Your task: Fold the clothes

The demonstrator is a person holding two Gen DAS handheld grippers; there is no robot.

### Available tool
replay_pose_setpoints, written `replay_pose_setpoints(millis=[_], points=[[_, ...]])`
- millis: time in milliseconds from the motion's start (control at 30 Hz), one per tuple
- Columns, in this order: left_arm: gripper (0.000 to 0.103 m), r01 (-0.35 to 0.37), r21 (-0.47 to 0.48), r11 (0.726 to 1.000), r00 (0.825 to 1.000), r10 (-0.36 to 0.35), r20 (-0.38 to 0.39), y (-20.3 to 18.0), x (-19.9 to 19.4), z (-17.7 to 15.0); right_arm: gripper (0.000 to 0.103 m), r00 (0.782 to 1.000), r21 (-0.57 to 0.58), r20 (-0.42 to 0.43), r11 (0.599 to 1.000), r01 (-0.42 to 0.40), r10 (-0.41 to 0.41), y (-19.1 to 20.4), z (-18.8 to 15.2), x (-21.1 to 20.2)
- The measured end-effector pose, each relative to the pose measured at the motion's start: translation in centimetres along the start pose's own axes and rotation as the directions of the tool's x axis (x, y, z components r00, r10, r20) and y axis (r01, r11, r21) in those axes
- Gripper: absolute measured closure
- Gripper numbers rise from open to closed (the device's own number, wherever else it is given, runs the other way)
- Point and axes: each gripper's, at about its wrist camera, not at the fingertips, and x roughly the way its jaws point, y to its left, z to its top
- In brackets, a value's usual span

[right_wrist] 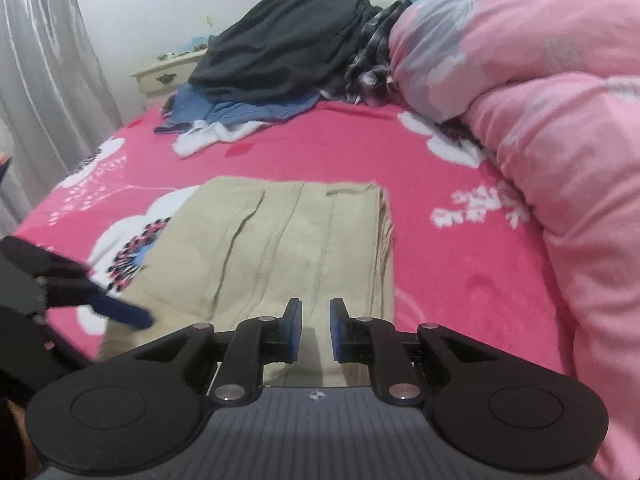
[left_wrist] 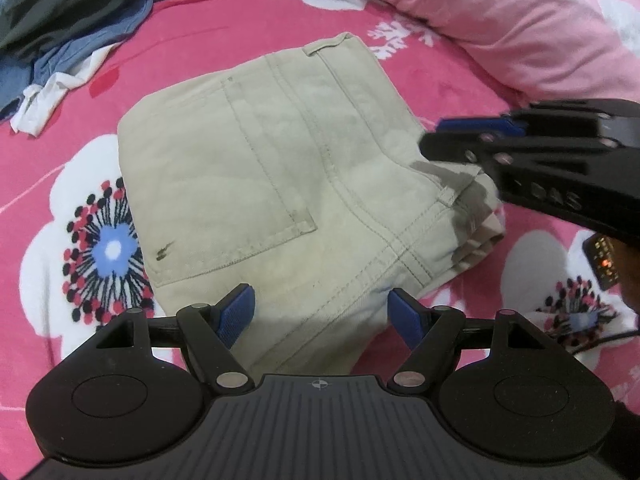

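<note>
Folded khaki trousers lie flat on a bed covered by a bright pink floral blanket, back pocket and waistband seams facing up. The left hand-held gripper hangs above the near edge of the bundle, its blue-padded fingers spread wide with nothing between them. The right hand-held gripper sits over the bundle's other end — its pads drawn close together with a narrow gap showing, no cloth caught in it. Each tool appears in the other's camera: the right one reaches in from the side of the left wrist view over the waistband corner, casting a dark shadow on the fabric. Beyond the trousers, a heap of unfolded clothes — a dark garment on top, blue denim and something white beneath — waits near the far side of the bed. A rumpled pink duvet banks along one side. A small cream nightstand stands by a pale curtain.
</note>
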Motion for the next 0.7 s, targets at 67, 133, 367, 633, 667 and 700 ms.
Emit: replay_pose_setpoints(millis=[67,133,367,633,667,700], points=[[0.028,-0.014,0.013,1.0,1.0,0.014,-0.005,-0.4,0.1,0.0,0.088,1.0,0.006,-0.027,1.0,-0.003,0.003,-0.1,-0.9,0.4],[0.028,-0.029,0.027,0.999,1.0,0.029,-0.009,-0.7,0.2,0.0,0.088,1.0,0.003,-0.031,1.0,0.008,-0.007,-0.3,-2.0,1.3],[0.028,-0.055,0.049,0.997,0.998,0.056,-0.017,-1.2,0.5,0.0,0.086,0.999,0.025,0.022,0.999,-0.028,0.027,-0.4,-1.6,-0.6],[0.027,-0.082,0.093,0.992,0.996,0.083,-0.013,-2.0,0.7,-0.3,0.086,0.997,-0.079,-0.033,0.995,-0.065,0.063,1.0,-3.4,-0.7],[0.027,-0.085,0.1,0.991,0.996,0.086,-0.012,-2.0,0.7,-0.3,0.086,0.998,-0.089,-0.027,0.994,-0.057,0.054,1.1,-3.9,-0.4],[0.027,-0.088,0.108,0.99,0.996,0.089,-0.011,-2.1,0.7,-0.4,0.086,0.999,-0.09,-0.018,0.995,-0.052,0.051,1.2,-4.0,-0.4]])
